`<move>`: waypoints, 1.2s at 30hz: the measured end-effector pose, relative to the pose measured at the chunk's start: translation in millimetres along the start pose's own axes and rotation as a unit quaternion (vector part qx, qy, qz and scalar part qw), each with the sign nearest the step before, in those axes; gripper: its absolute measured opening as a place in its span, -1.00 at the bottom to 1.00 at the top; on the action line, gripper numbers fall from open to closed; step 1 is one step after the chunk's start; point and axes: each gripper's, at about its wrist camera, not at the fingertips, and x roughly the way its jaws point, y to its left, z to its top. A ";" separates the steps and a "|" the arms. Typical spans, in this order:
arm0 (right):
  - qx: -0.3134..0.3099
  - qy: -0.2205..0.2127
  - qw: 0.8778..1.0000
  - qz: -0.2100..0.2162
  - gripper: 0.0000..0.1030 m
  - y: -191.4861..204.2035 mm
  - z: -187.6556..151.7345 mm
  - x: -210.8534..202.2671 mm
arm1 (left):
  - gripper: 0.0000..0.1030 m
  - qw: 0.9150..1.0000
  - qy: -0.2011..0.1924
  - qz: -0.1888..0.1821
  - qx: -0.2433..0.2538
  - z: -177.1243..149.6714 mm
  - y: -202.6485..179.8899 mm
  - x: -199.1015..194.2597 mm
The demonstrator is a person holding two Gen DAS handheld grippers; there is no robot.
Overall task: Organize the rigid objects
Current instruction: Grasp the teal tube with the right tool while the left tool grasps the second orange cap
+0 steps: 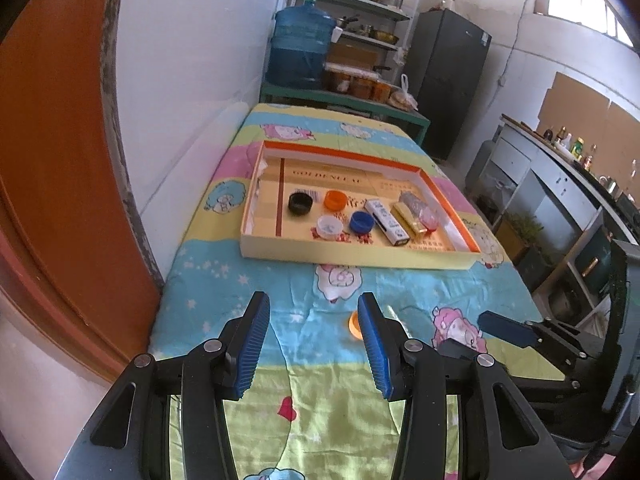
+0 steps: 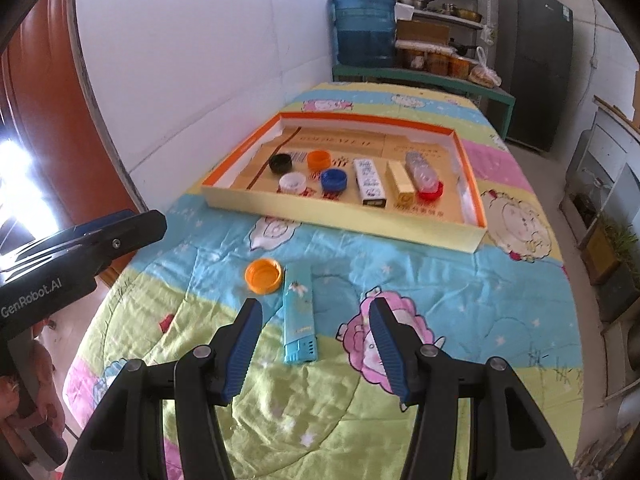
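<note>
Both hand-held grippers, left (image 1: 314, 346) & right (image 2: 316, 350), released, empty, above lighter (image 2: 298, 318).

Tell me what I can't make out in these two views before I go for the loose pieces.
- Left wrist view: blue lighter not visible, behind the gripper's finger; orange cap half hidden.
- Both views: print on the white box too small.
- Right wrist view: clear bottle blurred; contents unclear.

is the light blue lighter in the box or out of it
Out. The lighter lies flat on the quilt beside an orange cap, nearer the camera than the box.
</note>
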 end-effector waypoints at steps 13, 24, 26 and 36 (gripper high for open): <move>-0.024 0.033 0.999 0.003 0.07 11.4 -3.1 45.1 | -0.08 1.000 0.025 -0.010 0.012 -8.9 -3.1 18.1; -0.036 0.043 0.998 0.000 -0.57 11.5 -3.0 57.9 | -0.08 0.998 0.059 -0.032 0.022 -11.5 -9.7 41.5; -0.030 0.039 0.999 -0.007 -0.57 5.9 -4.3 54.5 | -0.08 0.997 0.067 -0.039 0.030 -13.3 -16.1 47.9; 0.008 0.018 1.000 -0.021 -0.57 -31.1 -13.5 27.2 | -0.08 0.993 0.099 -0.029 0.064 -20.4 -45.0 88.2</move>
